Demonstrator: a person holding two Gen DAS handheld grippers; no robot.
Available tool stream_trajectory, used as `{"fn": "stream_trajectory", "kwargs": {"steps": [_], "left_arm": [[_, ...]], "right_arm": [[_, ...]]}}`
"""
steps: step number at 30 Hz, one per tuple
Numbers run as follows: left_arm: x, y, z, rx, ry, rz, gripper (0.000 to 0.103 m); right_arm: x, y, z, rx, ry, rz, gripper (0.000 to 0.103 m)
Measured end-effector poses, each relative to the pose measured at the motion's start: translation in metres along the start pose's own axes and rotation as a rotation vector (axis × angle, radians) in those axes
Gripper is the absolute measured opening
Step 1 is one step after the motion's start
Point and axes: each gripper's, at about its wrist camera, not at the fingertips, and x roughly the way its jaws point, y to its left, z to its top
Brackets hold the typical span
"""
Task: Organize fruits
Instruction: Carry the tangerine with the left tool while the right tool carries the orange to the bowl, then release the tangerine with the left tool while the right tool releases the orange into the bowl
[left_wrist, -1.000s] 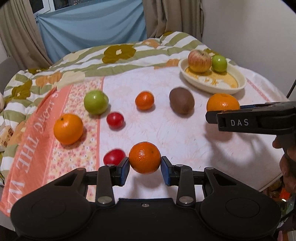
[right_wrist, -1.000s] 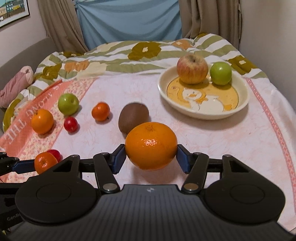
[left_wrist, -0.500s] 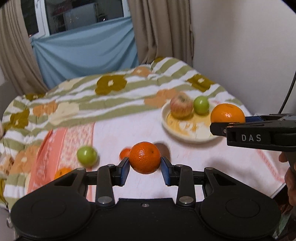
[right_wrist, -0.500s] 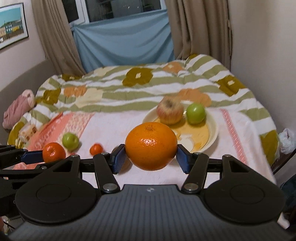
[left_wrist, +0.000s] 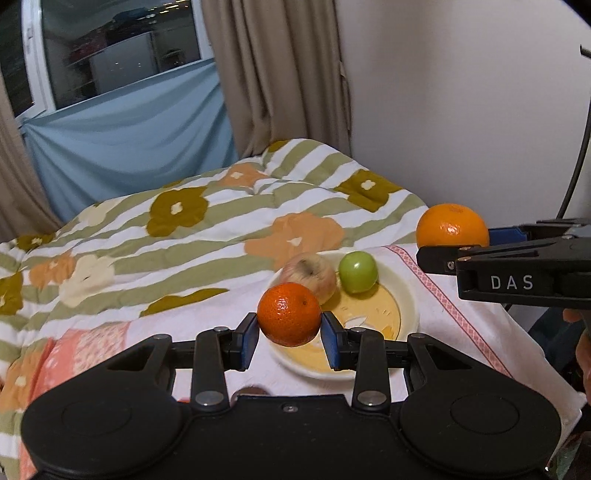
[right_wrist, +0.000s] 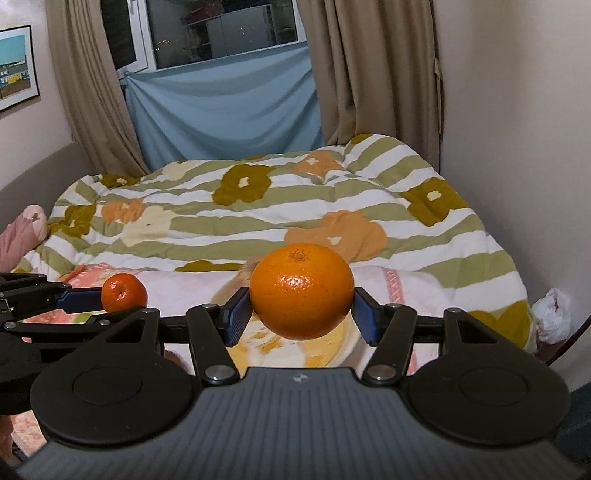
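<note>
We hold a small tangerine in our left gripper, its blue pads pressed against the fruit on both sides. It hangs in the air above the near part of a cream plate, which sits on a white cloth spread over the bed. On the plate lie a reddish apple and a green apple, side by side toward the far rim, the green one to the right. The tangerine partly covers the reddish apple from the left wrist view.

Our right gripper is clamped on a larger orange, stem end up, with its blue pads tight against both flanks. From the right wrist camera the orange hangs over the plate, of which only a blurred yellow and cream part shows below the fruit. From the left wrist camera that same orange sits off to the right, higher than the plate and beyond its right rim, held in the right gripper (marked DAS on its side).

The left gripper with its tangerine appears at the left of the right wrist view. Behind everything lies a striped, flowered quilt, then a blue sheet hung under the window between beige curtains.
</note>
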Motion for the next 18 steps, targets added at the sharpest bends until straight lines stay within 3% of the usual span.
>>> {"fn": "stream_trajectory", "kwargs": {"steps": [7,18], "left_arm": [[0.058,-0.022,0.013,0.018,0.048,-0.021,0.040],[0.145,-0.048,0.007,0.060,0.172,-0.046,0.040]], "right_arm": [[0.042,-0.036,0.007,-0.010,0.043,-0.002,0.074],[0.095,-0.065,0.003,-0.021,0.108,0.031,0.074]]}}
